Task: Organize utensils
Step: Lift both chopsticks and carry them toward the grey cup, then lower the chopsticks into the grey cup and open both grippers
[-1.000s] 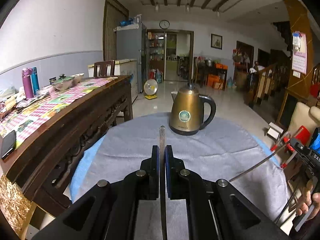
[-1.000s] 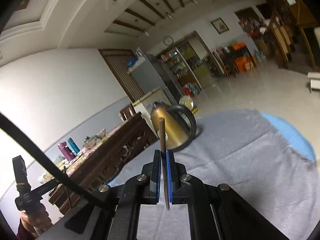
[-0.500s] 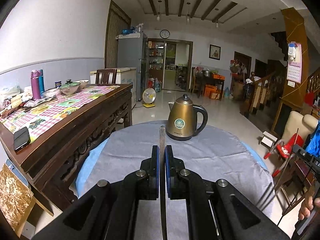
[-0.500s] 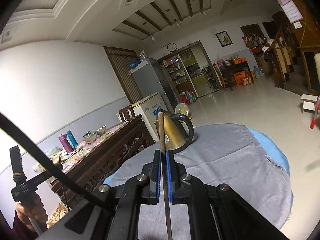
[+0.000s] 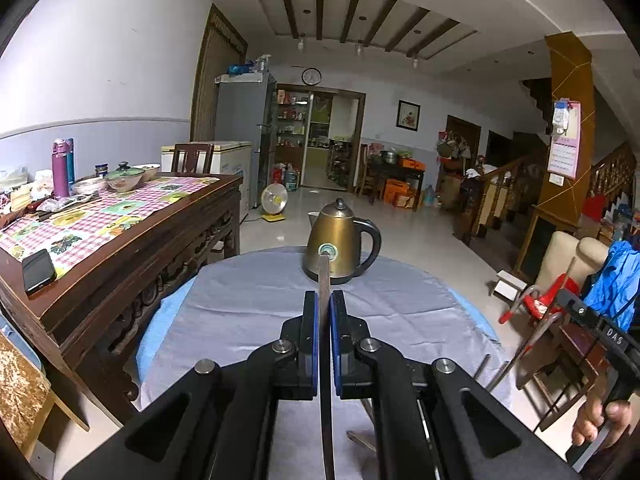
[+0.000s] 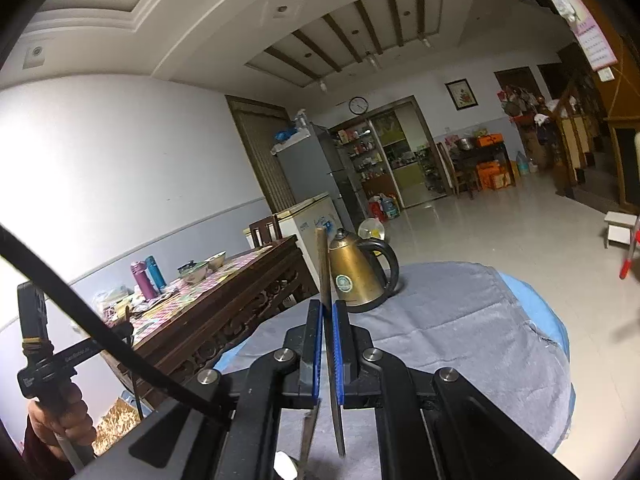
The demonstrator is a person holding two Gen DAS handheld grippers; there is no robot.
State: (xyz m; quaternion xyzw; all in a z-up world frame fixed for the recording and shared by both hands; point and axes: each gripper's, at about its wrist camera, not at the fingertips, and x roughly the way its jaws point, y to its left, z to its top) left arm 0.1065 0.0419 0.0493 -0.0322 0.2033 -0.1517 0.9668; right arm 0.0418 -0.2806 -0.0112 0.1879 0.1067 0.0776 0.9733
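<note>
My left gripper [image 5: 324, 300] is shut on a thin metal utensil handle [image 5: 324, 276] that sticks up between the blue pads and runs down below them. My right gripper [image 6: 329, 308] is shut on a second metal utensil handle [image 6: 322, 264], also held upright. Both are raised above the round table with the grey cloth [image 5: 256, 300], which also shows in the right wrist view [image 6: 460, 320]. The working ends of both utensils are hidden. Another utensil tip [image 6: 310, 432] hangs below the right gripper's body.
A brass-coloured electric kettle [image 5: 340, 240] stands at the far edge of the grey cloth, also seen in the right wrist view [image 6: 356, 272]. A dark wooden sideboard [image 5: 120, 240] with bottles, bowls and a phone runs along the left. Chairs stand at the right [image 5: 560, 272].
Both grippers have risen and pulled back from the table, so the kettle looks smaller and farther. The right view has levelled out. Both grips stay shut on their utensils.
</note>
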